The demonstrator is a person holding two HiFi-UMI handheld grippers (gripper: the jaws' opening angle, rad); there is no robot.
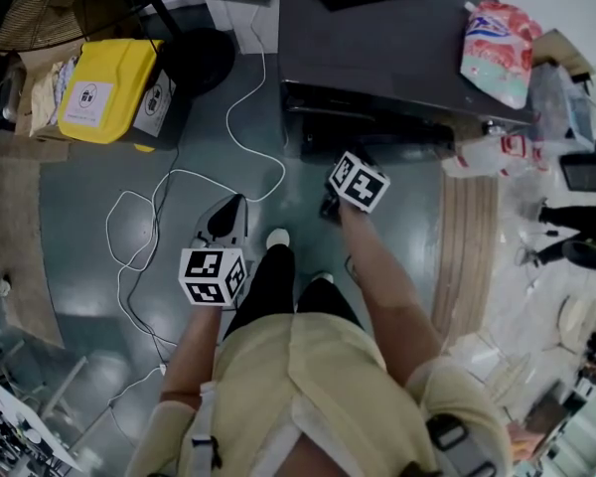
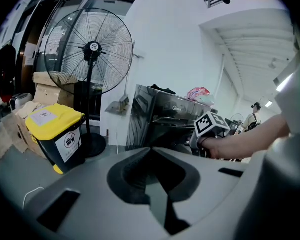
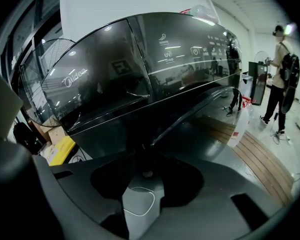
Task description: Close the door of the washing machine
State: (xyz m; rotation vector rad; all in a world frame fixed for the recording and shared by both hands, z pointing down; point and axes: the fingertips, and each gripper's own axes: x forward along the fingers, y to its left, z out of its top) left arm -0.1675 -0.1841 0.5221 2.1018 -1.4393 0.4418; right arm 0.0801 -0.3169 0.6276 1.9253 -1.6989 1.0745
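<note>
Washing machine door is judged to be the curved dark rim seen in the right gripper view, running from the jaw tips off to the right and standing a little away from the glossy front of the washing machine; how far it hangs open cannot be told. The right gripper is held right at that rim, its jaws drawn together with nothing between them, so a push and not a grasp seems intended. Whether the tips are touching the rim cannot be told.

The left gripper is held back near the person's knee, well apart from the machine, its jaws likewise closed and empty. A white cable is looped over the floor just beside it. Farther off, a yellow bin and a standing fan are seen. A pouch lies on the machine's top.

Several slips can be foreseen. The closed tips could skid off the smooth, curved rim if it is pushed at a slant. The door could spring back if the push is stopped before the latch is caught. A foot could be snagged by the cable if a step is taken leftwards.
</note>
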